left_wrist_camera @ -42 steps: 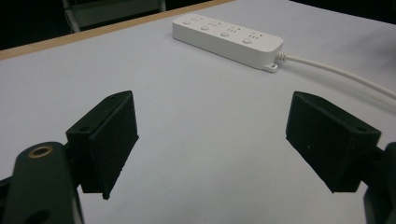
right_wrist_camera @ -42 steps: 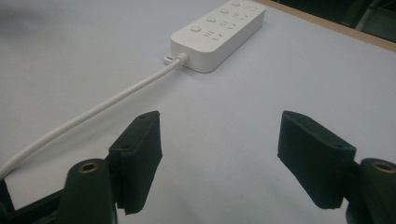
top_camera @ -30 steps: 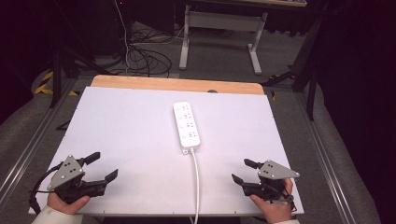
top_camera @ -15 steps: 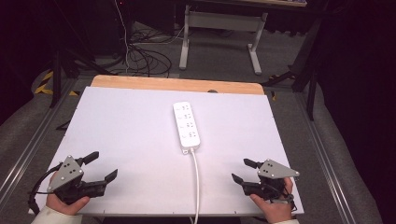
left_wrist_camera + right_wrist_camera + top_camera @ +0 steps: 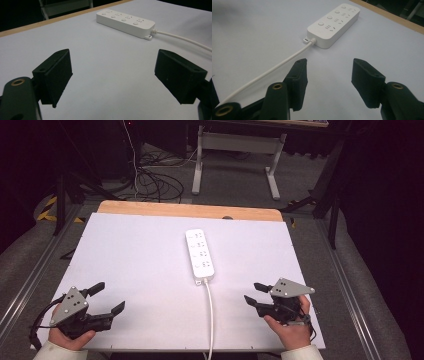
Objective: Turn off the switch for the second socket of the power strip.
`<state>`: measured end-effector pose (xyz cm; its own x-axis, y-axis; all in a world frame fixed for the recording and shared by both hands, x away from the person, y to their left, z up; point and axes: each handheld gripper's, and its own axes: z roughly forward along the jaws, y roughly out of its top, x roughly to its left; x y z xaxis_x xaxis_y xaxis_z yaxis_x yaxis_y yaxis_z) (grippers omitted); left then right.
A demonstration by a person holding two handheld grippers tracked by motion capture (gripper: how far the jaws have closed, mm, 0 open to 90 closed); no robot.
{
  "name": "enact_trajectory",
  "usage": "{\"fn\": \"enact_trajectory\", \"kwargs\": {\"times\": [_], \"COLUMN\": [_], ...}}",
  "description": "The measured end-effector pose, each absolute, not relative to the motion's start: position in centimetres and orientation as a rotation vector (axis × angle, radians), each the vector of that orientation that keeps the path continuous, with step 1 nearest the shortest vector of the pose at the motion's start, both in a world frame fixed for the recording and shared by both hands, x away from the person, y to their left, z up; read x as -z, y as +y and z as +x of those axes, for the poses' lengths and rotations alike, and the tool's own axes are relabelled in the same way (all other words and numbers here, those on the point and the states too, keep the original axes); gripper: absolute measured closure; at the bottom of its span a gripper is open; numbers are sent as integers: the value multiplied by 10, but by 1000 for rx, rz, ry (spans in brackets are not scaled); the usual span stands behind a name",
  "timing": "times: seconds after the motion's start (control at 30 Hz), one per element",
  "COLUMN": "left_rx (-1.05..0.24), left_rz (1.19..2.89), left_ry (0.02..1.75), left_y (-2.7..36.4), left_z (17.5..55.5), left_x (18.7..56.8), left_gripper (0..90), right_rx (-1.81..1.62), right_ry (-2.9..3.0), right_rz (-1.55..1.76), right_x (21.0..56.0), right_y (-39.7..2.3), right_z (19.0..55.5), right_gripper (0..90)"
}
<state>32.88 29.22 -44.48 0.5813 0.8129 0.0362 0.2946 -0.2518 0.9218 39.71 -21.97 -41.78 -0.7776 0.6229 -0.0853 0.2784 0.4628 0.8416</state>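
Two grippers low on the white table (image 5: 125, 250), high view: left gripper (image 5: 102, 301) wide open and empty, right gripper (image 5: 254, 293) just been closing, nothing between. White power strip (image 5: 200, 254) mid-table, beyond both. Left gripper view: strip (image 5: 125, 21) far ahead, jaws wide apart. Right gripper view: strip (image 5: 334, 23) ahead, cord (image 5: 272, 68) beside the left jaw, jaws part open.
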Motion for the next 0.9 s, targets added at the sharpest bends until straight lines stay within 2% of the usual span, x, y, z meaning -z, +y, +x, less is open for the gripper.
{"fn": "enact_trajectory", "kwargs": {"times": [0.37, 0.9], "left_rx": [-653, -659], "left_rz": [1812, 1819], "left_ry": [906, 906], "left_y": [293, 294], "left_z": [328, 327], "left_x": [445, 445], "left_gripper": [152, 152], "right_rx": [-1228, -1199], "right_ry": [2358, 2384], "right_rz": [732, 704], "right_x": [397, 382], "right_y": [-196, -173], "right_z": [419, 446], "right_gripper": [538, 575]}}
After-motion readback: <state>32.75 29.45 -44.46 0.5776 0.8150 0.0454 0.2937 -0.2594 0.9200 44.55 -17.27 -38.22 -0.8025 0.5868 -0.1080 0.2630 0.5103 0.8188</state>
